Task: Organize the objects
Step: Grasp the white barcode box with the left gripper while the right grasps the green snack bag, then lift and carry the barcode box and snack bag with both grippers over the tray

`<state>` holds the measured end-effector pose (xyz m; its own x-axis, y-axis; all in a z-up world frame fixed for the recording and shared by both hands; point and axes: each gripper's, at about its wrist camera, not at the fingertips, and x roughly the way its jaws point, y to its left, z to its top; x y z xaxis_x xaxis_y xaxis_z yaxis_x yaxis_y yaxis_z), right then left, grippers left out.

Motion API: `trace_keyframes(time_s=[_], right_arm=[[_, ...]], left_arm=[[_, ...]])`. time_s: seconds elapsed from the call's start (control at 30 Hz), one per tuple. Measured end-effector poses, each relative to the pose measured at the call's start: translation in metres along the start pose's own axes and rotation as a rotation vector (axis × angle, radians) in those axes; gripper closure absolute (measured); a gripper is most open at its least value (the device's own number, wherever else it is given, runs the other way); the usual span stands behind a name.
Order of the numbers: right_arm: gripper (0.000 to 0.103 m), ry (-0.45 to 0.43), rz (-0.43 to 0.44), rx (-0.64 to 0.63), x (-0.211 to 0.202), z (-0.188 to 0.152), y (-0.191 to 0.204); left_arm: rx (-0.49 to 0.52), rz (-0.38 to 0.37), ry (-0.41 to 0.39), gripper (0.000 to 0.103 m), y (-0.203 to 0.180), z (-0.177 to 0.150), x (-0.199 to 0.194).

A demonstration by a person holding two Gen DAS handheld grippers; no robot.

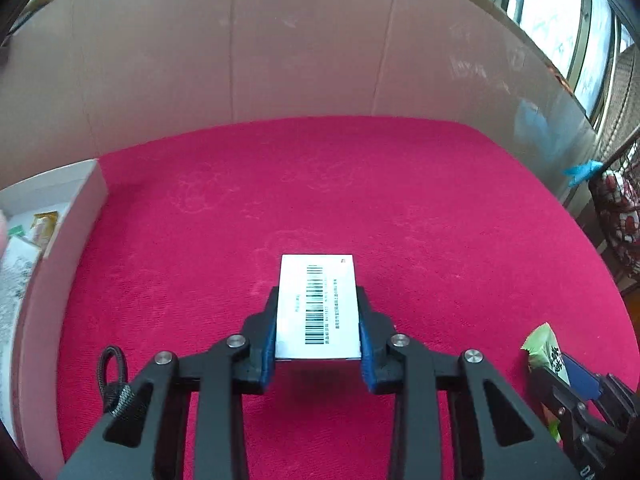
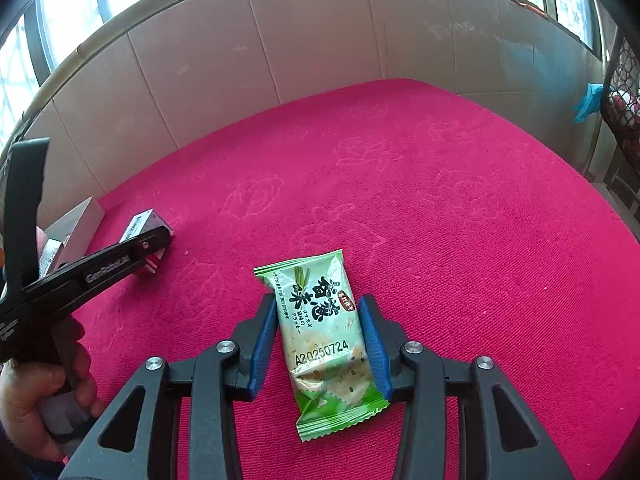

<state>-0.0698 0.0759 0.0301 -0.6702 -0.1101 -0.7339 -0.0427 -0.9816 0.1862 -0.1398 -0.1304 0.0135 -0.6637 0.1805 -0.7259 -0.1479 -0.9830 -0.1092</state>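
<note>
Box (image 1: pixel 318 304) mid-cloth (image 1: pixel 400 200) (edges apparently distant).

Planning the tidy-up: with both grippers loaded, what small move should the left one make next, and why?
Probably lift the barcoded box and carry it left to the white tray: the left gripper already pinches it, and similar items lie in that tray.

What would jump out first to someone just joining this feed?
The bright pink cloth covering the whole table. On it, the left hand-held gripper is shut on a small white box with a barcode, and the right hand-held gripper clamps a green cracker packet. A white open box of items sits at the far left edge.
</note>
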Motion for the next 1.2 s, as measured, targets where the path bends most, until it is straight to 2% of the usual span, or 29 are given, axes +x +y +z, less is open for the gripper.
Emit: trace_keyframes(time_s=[0.23,0.43,0.53,0.7,1.2], right_arm=[[0.058,-0.003,-0.030,-0.012,0.001,0.000,0.003],[0.058,-0.009,-0.062,-0.011,0.000,-0.001,0.003],[0.058,-0.016,-0.077,-0.014,-0.001,-0.001,0.004],[0.058,-0.134,-0.105,-0.018,-0.024,-0.005,0.011],[0.058,-0.194,-0.042,-0.032,-0.051,-0.001,0.051]], left_arm=[[0.042,0.047,-0.119,0.072,-0.005,-0.013,-0.031],[0.126,0.040,-0.188,0.072,-0.015,-0.034,-0.066],[0.136,0.025,-0.192,0.072,-0.009,-0.042,-0.082],[0.109,0.012,-0.210,0.072,0.005,-0.042,-0.102],[0.080,-0.005,-0.268,0.072,0.020,-0.043,-0.139]])
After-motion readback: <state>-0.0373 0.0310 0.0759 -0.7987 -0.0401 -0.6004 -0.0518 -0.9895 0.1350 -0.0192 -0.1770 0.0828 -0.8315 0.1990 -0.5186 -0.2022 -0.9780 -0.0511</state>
